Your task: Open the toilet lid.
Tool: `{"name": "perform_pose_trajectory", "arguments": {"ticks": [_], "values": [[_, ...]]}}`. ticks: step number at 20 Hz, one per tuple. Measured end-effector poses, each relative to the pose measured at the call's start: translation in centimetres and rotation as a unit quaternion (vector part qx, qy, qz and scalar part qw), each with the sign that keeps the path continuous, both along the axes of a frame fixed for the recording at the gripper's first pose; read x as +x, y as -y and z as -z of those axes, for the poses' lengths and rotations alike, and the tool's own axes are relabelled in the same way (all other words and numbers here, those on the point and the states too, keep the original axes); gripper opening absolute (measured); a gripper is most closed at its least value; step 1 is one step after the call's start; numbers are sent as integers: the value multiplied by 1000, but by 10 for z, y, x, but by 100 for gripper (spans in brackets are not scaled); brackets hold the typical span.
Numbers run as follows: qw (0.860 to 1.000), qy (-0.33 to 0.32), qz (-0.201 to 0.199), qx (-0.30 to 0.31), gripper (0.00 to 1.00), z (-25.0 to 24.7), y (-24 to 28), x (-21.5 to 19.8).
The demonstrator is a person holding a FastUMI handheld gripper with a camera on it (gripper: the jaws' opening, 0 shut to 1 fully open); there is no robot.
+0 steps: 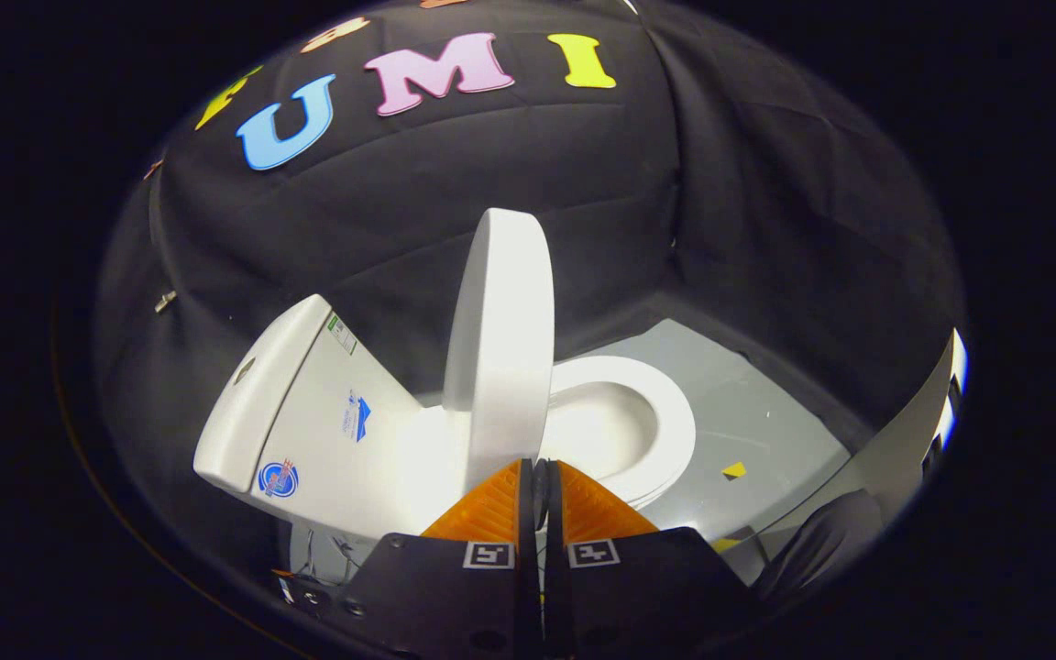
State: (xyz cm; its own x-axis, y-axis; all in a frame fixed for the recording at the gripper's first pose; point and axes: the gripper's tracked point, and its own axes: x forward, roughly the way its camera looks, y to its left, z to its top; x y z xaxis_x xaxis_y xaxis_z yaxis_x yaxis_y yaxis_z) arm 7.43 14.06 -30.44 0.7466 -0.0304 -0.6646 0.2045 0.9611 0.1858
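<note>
Black cloth is being seen behind a glossy white ceramic toilet (326, 431) on a pale grey floor (766, 431). Its white oval lid (500, 339) is being held near upright, long axis vertical, its lower edge between the nearly clenched jaws of the gripper (539, 477); open room is lying toward the tank.
</note>
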Motion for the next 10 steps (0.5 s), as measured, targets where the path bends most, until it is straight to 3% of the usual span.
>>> {"name": "perform_pose_trajectory", "arguments": {"ticks": [10], "values": [[994, 56, -56, -79, 7, -31, -81, -1]]}}
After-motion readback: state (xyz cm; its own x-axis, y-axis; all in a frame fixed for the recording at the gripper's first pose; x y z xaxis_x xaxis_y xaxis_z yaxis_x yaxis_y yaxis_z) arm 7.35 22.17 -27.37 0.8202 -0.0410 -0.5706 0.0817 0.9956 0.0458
